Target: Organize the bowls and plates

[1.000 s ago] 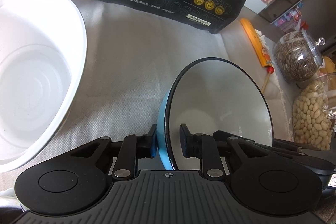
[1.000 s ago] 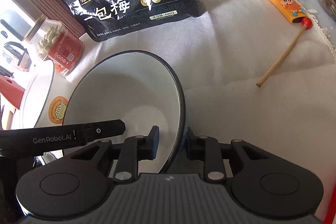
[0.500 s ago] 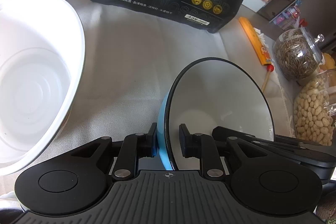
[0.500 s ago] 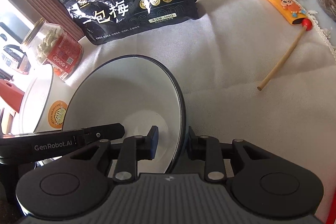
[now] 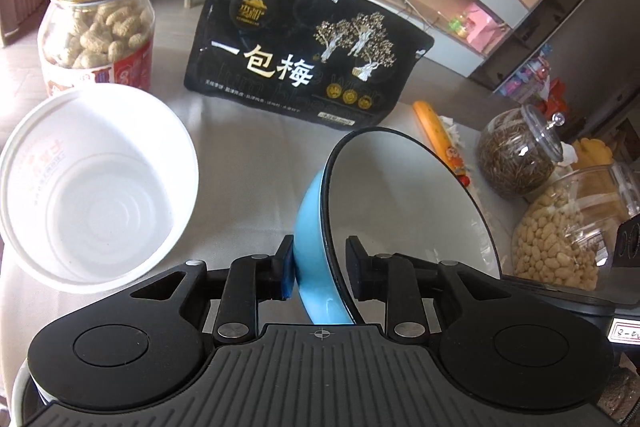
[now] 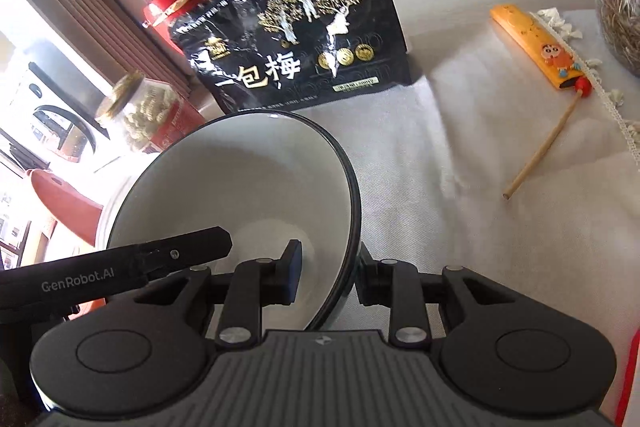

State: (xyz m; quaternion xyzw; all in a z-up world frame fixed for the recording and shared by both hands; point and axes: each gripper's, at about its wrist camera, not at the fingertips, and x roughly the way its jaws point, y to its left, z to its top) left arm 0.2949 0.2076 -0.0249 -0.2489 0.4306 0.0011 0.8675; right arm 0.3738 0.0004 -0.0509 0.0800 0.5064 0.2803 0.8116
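Observation:
A blue bowl (image 5: 404, 203) with a white inside and a black rim is held up off the table by both grippers. My left gripper (image 5: 320, 265) is shut on its left rim, one finger on the blue outside, one inside. My right gripper (image 6: 330, 277) is shut on the opposite rim of the same bowl (image 6: 240, 195). The left gripper's finger shows inside the bowl in the right wrist view. A white plastic bowl (image 5: 94, 183) stands on the table to the left, empty.
A black snack bag (image 5: 304, 55) stands at the back. A peanut jar (image 5: 98, 27) is back left. Glass jars of seeds (image 5: 520, 151) and peanuts (image 5: 568, 235) stand at the right. An orange case (image 6: 536, 43) and a wooden stick (image 6: 544, 147) lie on the cloth.
Both grippers have risen and tilted up with the blue bowl, so more of the room shows. The white bowl now looks smaller and farther below.

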